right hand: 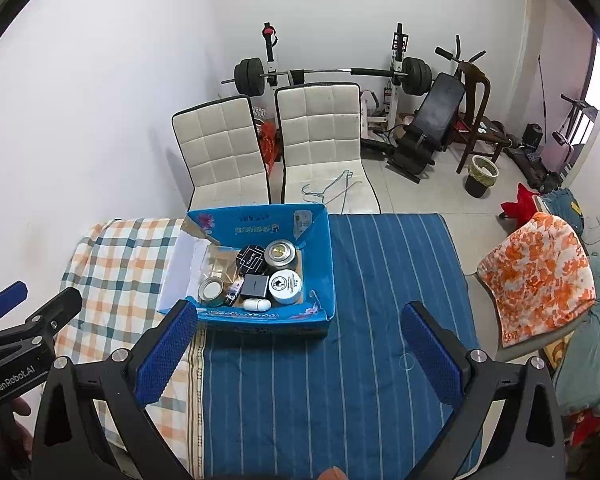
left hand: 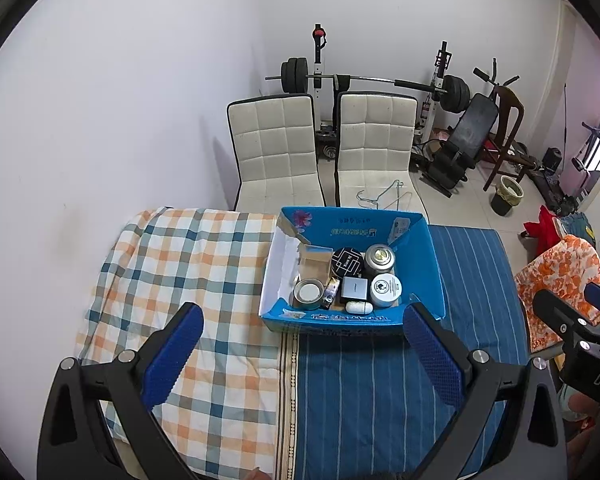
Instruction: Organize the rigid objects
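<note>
**Two empty grippers above a filled box**

The left gripper [left hand: 303, 326] hovers spread wide and empty; the blue box [left hand: 352, 319] sits just beyond its fingertips, on the blue striped cloth [left hand: 372, 392]. The right gripper [right hand: 300, 324] is likewise spread and empty, the box ahead nearer its left finger. Tins [left hand: 386, 289] and small cases fill the box.

A home room: barbell rack [left hand: 364, 80], padded chairs [left hand: 274, 148], checked bedding [left hand: 188, 280].

Box [left hand: 352, 322] on the bed [left hand: 380, 400], tins [left hand: 386, 290] inside it, two chairs [left hand: 276, 152] behind, weight bench [left hand: 456, 144] right of them.
</note>
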The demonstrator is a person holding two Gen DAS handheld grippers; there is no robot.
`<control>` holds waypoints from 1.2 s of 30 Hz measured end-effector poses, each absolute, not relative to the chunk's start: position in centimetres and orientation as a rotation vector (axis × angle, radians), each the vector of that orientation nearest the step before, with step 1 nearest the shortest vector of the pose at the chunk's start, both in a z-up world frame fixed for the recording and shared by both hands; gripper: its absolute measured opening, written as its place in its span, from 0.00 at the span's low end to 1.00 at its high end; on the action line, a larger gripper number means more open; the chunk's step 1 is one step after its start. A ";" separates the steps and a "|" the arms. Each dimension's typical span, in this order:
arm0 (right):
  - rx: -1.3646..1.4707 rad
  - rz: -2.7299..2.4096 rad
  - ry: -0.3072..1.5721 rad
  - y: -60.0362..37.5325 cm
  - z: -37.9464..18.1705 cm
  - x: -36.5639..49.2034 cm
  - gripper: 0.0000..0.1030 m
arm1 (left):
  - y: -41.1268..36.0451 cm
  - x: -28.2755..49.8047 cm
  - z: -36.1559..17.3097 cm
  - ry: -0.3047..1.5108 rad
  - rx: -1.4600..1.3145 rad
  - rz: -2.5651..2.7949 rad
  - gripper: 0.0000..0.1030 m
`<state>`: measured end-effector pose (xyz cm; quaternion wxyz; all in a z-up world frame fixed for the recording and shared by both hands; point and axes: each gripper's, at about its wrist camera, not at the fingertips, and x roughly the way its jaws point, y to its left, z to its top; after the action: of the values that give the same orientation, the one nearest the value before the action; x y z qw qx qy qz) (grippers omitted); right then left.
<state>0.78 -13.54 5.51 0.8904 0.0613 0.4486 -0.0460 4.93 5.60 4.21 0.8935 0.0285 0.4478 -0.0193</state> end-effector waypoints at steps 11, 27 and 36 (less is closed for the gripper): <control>0.114 -0.101 0.938 -13.5 5.3 0.7 1.00 | 5.3 4.6 3.5 0.946 0.069 -0.022 0.99; 0.104 -0.110 0.917 -14.0 5.8 0.1 1.00 | 5.4 4.8 3.9 0.921 0.072 -0.022 1.00; 0.100 -0.110 0.916 -14.0 5.7 0.1 1.00 | 5.3 4.8 3.9 0.920 0.089 -0.031 0.99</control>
<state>0.15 -14.04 5.67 0.8942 0.0483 0.4419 -0.0532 4.83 5.27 3.89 0.8950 0.0431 0.4438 -0.0148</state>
